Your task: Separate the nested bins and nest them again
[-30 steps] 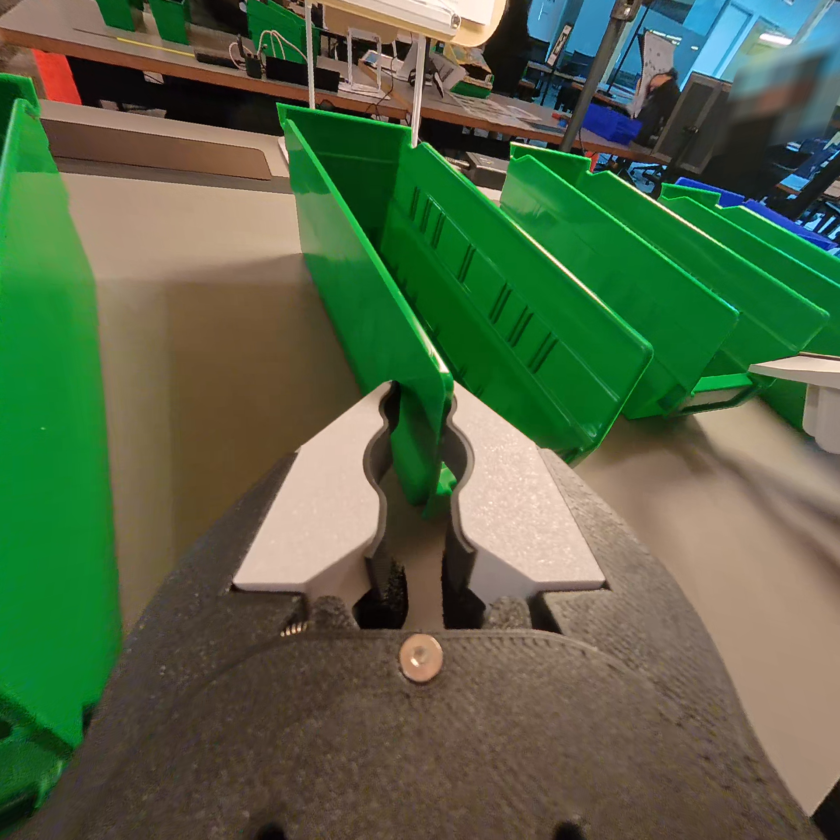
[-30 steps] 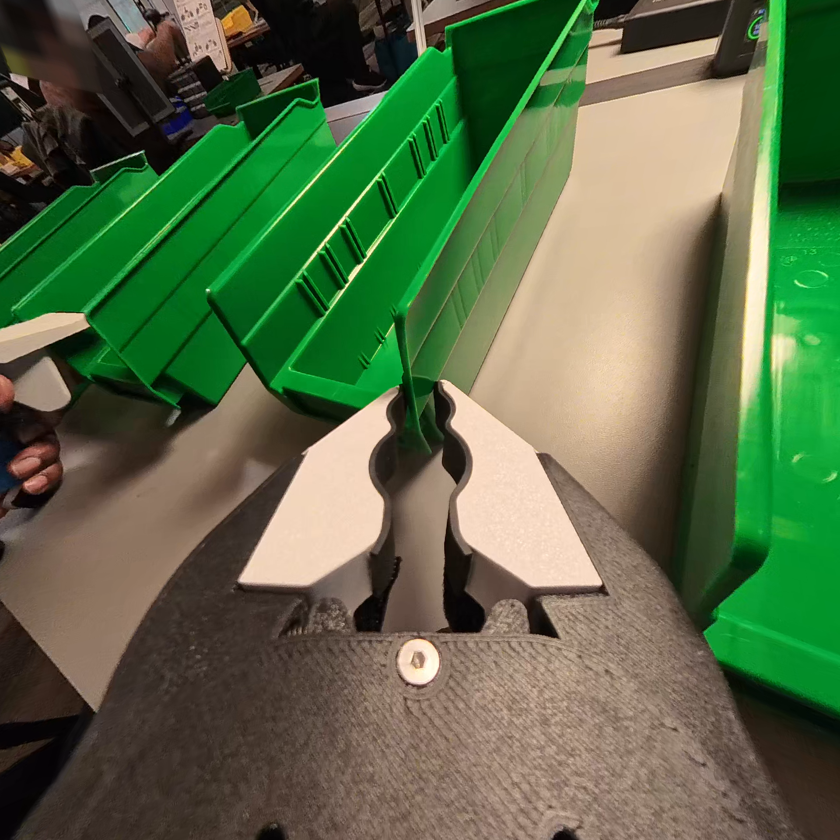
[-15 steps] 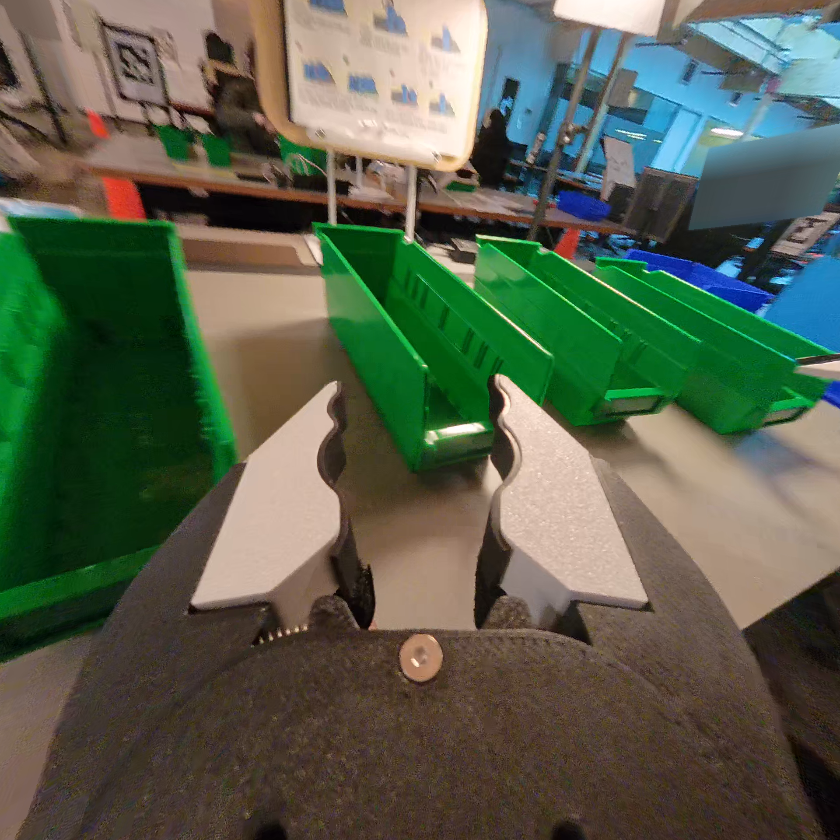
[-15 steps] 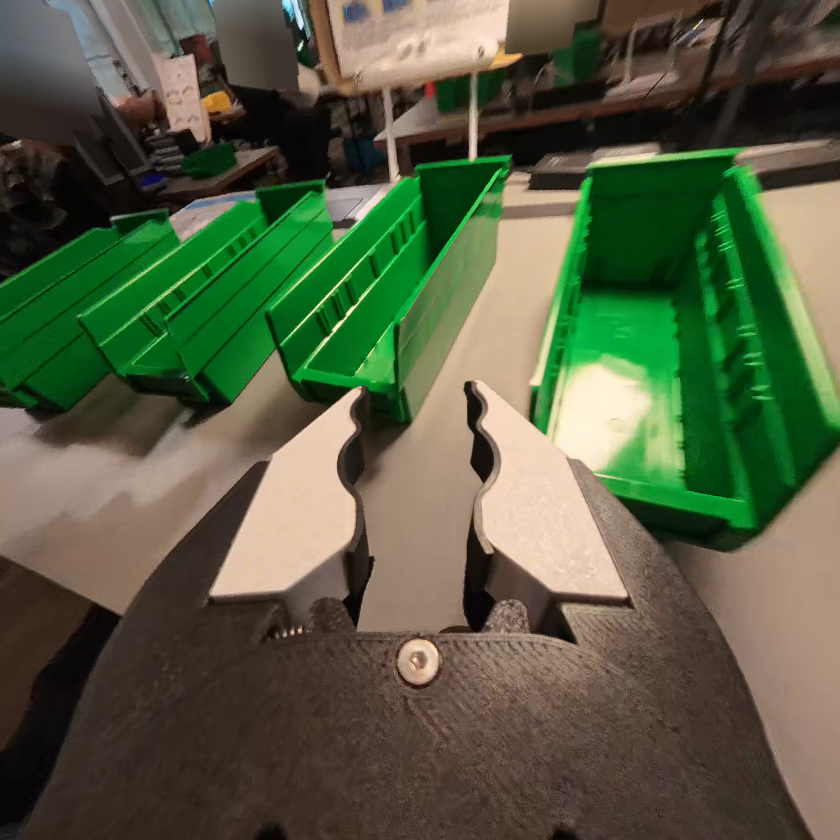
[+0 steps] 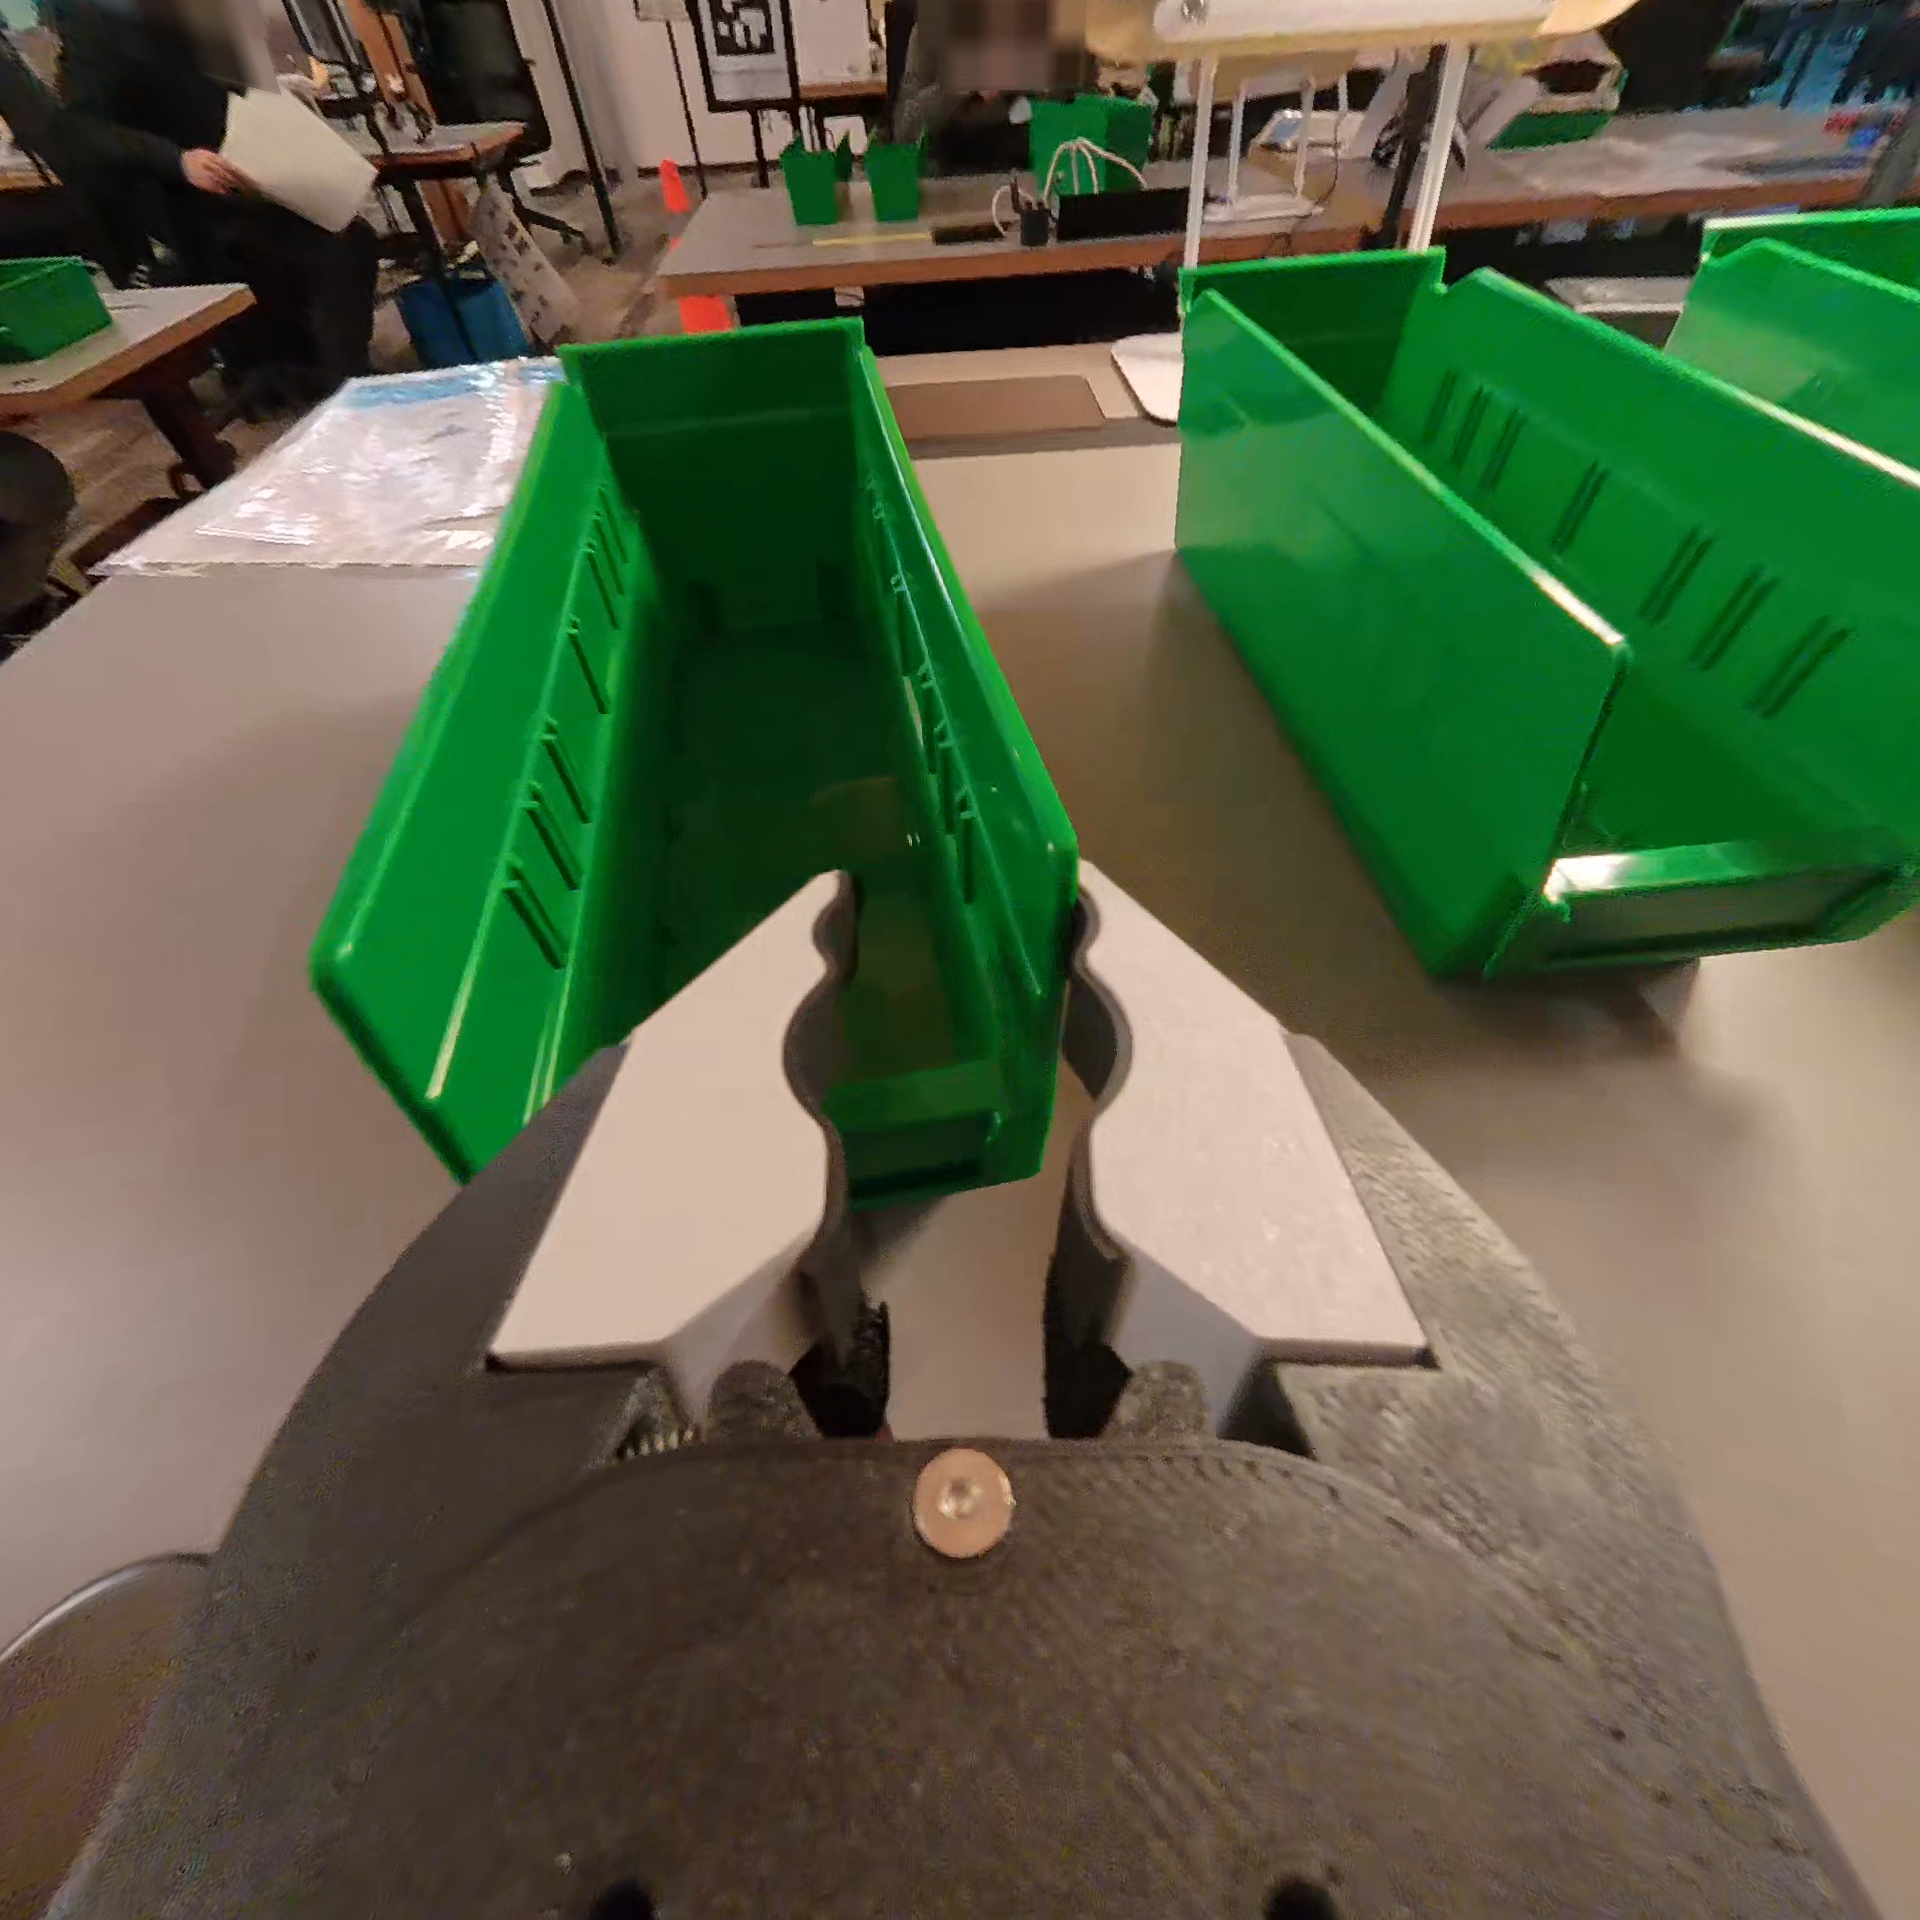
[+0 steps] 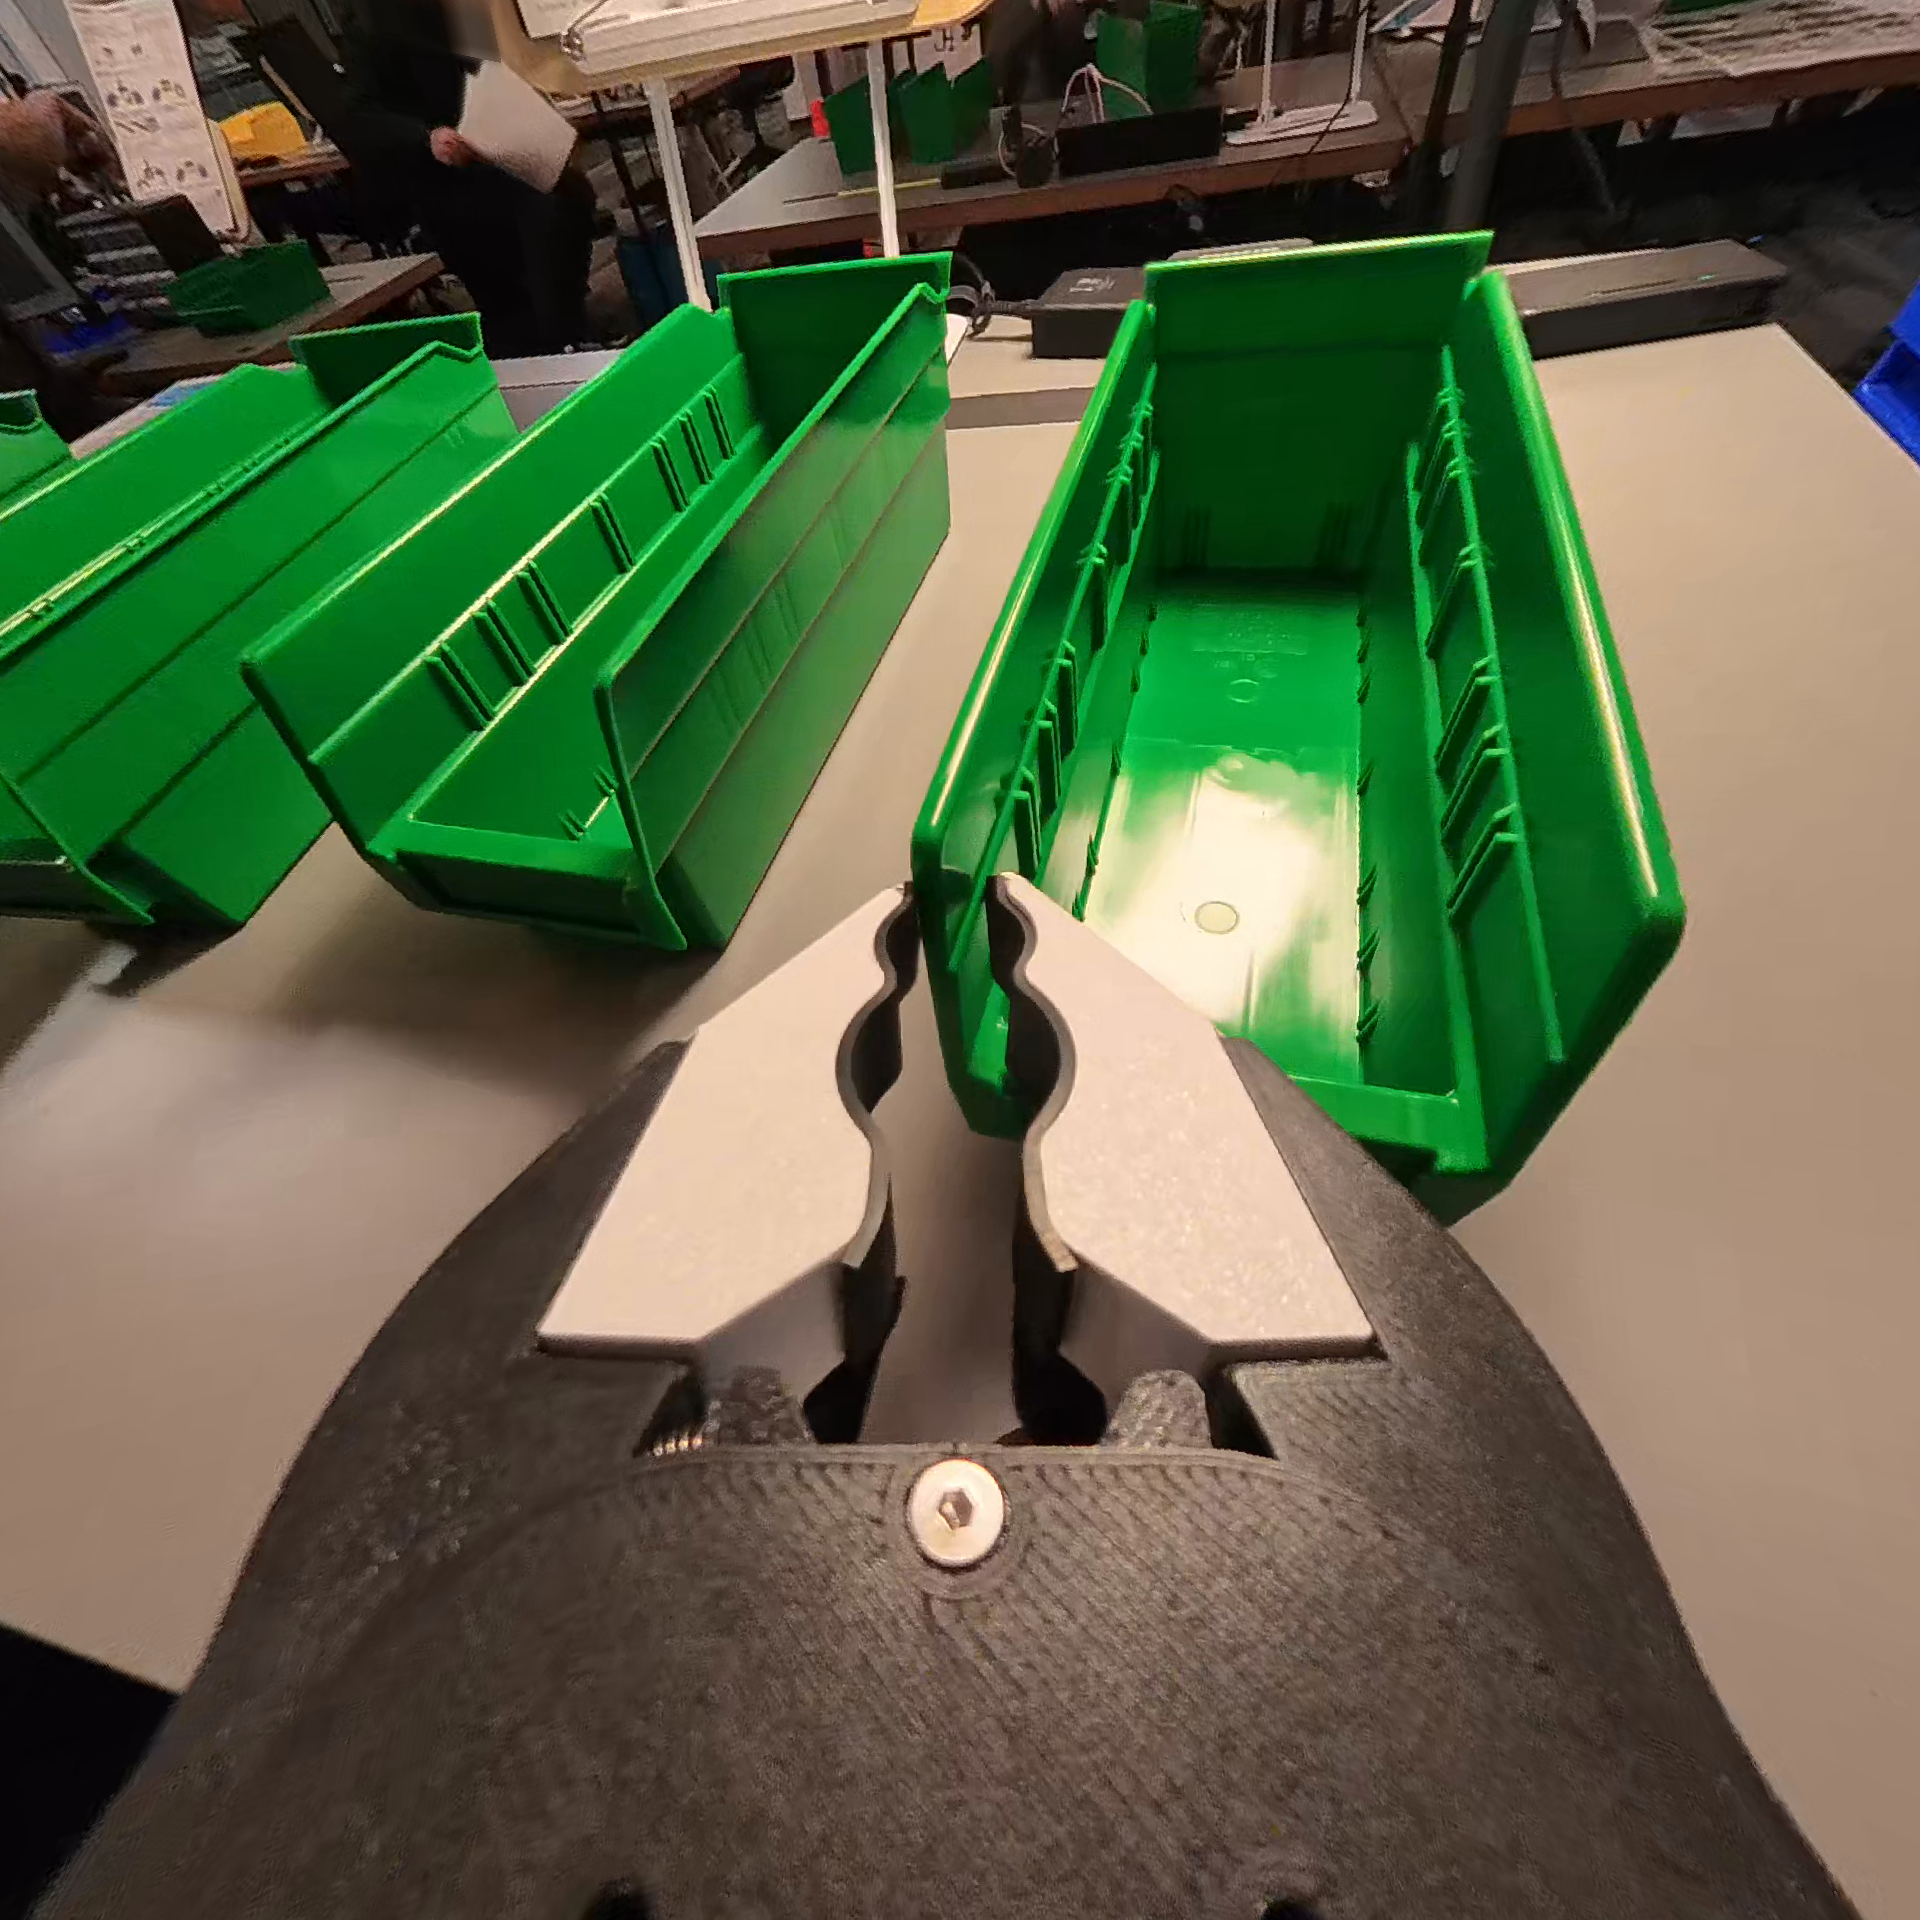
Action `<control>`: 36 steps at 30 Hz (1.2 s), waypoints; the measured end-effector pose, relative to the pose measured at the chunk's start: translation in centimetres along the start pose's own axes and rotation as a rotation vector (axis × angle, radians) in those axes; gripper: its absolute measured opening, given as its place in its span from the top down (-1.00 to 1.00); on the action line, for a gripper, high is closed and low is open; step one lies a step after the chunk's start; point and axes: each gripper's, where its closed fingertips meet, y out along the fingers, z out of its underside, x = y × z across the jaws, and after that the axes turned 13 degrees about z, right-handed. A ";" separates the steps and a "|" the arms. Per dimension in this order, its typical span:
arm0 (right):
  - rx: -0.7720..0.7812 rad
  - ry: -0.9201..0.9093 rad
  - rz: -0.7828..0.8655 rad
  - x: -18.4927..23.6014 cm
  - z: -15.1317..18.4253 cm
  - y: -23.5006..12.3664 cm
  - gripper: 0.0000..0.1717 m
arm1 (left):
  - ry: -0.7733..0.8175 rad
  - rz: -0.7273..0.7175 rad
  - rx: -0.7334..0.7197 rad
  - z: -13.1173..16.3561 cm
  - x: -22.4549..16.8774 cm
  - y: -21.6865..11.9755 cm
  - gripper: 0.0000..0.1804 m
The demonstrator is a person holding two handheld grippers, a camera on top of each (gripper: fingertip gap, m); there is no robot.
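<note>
Both grippers are taking the long green plastic bin (image 6: 1299, 727) by its thin, stiff, slick side walls: right jaws pinching the left wall, left jaws spread astride the right wall.

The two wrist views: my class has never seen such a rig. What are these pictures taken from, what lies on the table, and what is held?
There is no robot here. A person holds a grey two-finger tool in each hand, and each carries a camera looking along its fingers. One picture comes from the left tool, the other from the right tool. On the grey table stand long green plastic bins, some narrow. The right tool pinches the left wall of a wide green plastic bin. The left tool straddles the right wall of a green bin without gripping it: one finger stands clear inside. I cannot tell whether both are the same bin.
</note>
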 end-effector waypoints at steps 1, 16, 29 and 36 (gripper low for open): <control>0.000 0.002 0.001 0.0 -0.1 0.2 0.86 | 0.002 0.019 0.009 0.2 -0.1 0.5 0.69; 0.006 -0.009 -0.024 0.1 -0.2 0.6 0.86 | 0.002 0.076 0.002 -1.1 -1.9 4.8 0.90; -0.081 0.119 -0.292 3.1 -0.8 -5.1 0.53 | -0.056 0.232 -0.174 -3.6 -4.8 -0.7 0.36; -0.152 0.298 -0.567 9.6 -0.1 -6.0 0.35 | -0.043 0.283 -0.230 -5.3 -5.9 -2.1 0.21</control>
